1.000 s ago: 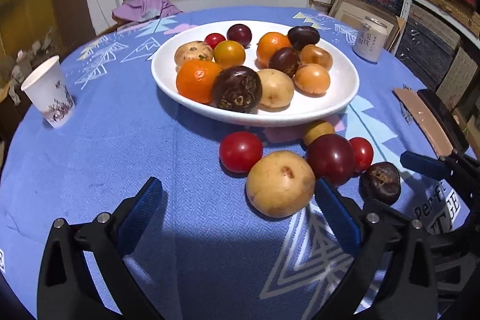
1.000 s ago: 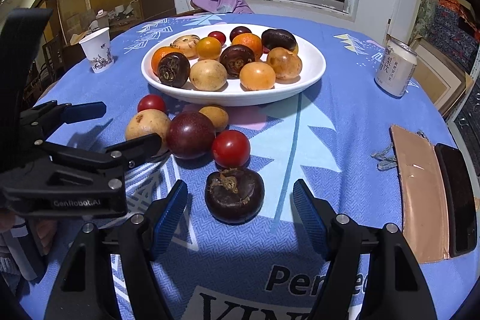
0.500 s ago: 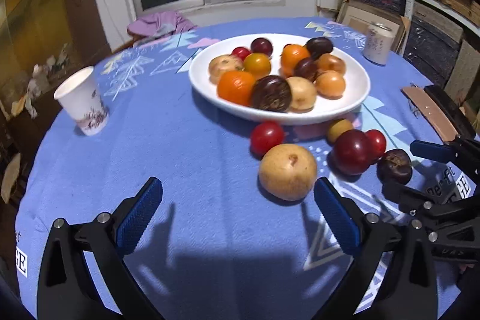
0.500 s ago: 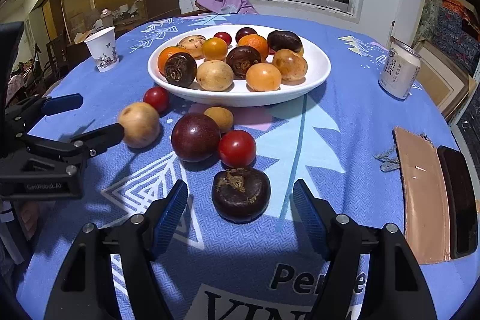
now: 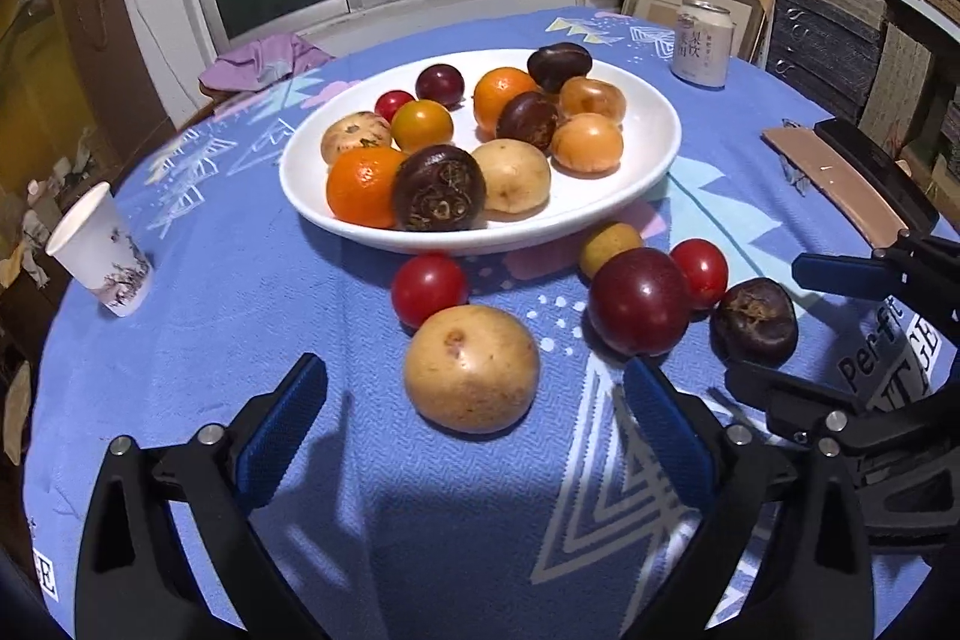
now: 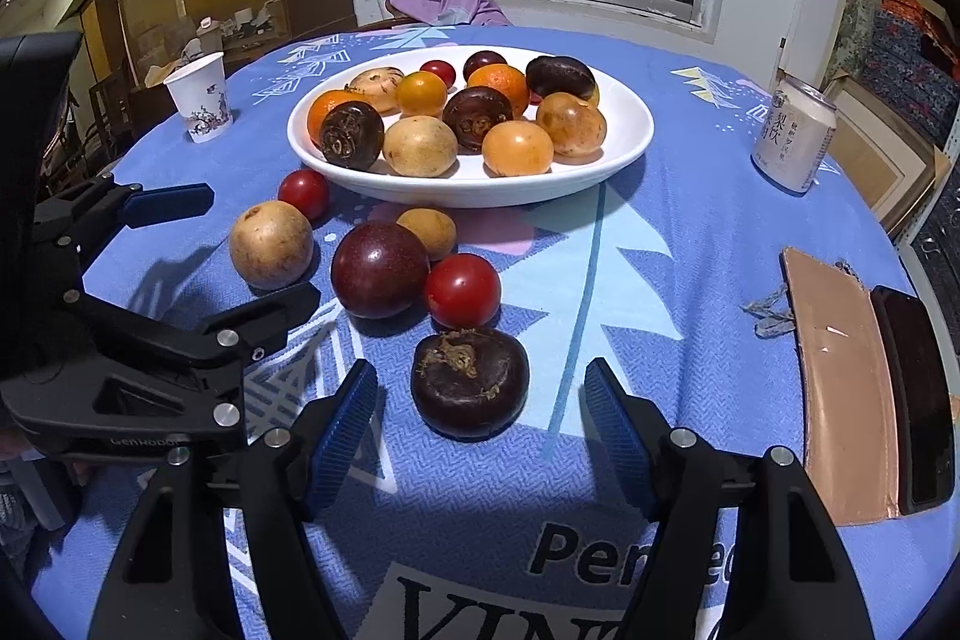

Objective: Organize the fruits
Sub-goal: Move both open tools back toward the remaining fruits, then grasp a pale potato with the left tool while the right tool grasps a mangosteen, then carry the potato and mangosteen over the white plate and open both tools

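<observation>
On the round worktop (image 5: 210, 352) with a blue patterned cloth, a white plate (image 5: 654, 160) stands in the middle and carries many fruits: oranges, tan ones and dark brown ones. In front of the plate six fruits lie loose on the cloth. The left gripper (image 5: 474, 424) points down at a slant toward the tan round fruit (image 5: 471, 367). Its jaws are wide apart and are closing a little; the tan fruit lies between and just ahead of the blue pads (image 5: 282, 436), and neither pad touches it. Just behind this fruit is a red tomato (image 5: 429, 287), and to its right a dark red plum (image 5: 639, 300). The right gripper (image 6: 480, 424) also slants downward, and its jaws, about half open and closing slightly, stand on both sides of the dark brown fruit (image 6: 470, 381) with a clear gap at each pad, so it holds nothing. A second red tomato (image 6: 463, 290) nearly touches this dark fruit from behind, and a small yellow fruit (image 6: 429, 232) lies near the plate's edge. In the right wrist view the left gripper comes in from the left side, low over the cloth. A paper cup (image 6: 201, 97) stands at the left, a drink can (image 6: 792, 133) at the right.
</observation>
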`<state>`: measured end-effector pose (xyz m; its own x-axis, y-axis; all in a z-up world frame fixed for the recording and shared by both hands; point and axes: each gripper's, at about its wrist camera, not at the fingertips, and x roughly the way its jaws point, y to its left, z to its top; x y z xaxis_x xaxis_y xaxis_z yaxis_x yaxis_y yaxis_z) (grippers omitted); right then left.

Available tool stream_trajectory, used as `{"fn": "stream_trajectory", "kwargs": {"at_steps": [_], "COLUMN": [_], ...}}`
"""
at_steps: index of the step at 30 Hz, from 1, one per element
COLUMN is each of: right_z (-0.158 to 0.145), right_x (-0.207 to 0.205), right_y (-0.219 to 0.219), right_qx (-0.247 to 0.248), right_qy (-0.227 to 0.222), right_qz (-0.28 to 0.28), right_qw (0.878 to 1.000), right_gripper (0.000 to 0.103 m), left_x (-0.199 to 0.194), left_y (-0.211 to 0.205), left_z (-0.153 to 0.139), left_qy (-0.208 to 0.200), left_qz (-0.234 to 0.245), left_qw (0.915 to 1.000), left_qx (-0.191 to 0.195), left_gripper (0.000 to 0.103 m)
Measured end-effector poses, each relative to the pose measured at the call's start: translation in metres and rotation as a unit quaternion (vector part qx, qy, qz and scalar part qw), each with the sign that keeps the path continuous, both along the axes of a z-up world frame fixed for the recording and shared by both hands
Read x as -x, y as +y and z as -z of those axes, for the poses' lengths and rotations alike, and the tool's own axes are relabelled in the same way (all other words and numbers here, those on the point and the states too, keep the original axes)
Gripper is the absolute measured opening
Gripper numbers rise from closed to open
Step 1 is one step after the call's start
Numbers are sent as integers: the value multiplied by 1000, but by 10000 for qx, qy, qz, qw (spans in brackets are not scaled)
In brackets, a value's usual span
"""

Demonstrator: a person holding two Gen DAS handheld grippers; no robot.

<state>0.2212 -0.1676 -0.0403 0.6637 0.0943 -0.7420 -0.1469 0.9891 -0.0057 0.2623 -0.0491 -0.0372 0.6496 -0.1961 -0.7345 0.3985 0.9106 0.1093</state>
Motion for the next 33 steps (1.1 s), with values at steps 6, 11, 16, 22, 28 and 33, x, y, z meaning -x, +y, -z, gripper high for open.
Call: {"fn": "stream_trajectory", "kwargs": {"at_steps": [6, 11, 16, 22, 28, 33], "right_z": [0, 1, 1, 3, 5, 4], "right_x": [1, -1, -1, -2, -4, -3], "right_y": [2, 4, 4, 4, 4, 6], "right_qx": [32, 87, 109, 115, 129, 135], "right_qy": [-18, 21, 26, 78, 119, 110], "right_qz": [-23, -35, -40, -24, -17, -78], "right_qw": [10000, 10000, 9999, 9999, 9998, 9998], "right_gripper": [64, 60, 60, 57, 49, 42], "left_x": [-16, -20, -20, -19, -18, -16], "left_y": [12, 13, 11, 9, 9, 9], "left_z": [9, 11, 10, 9, 8, 7], "left_qy": [546, 601, 586, 533, 487, 444], "left_qz": [-115, -185, -245, -263, -266, -231], "left_qw": [9973, 9964, 9964, 9971, 9974, 9978], "left_qx": [470, 567, 560, 470, 455, 438], "left_gripper": [71, 69, 68, 56, 49, 46]}}
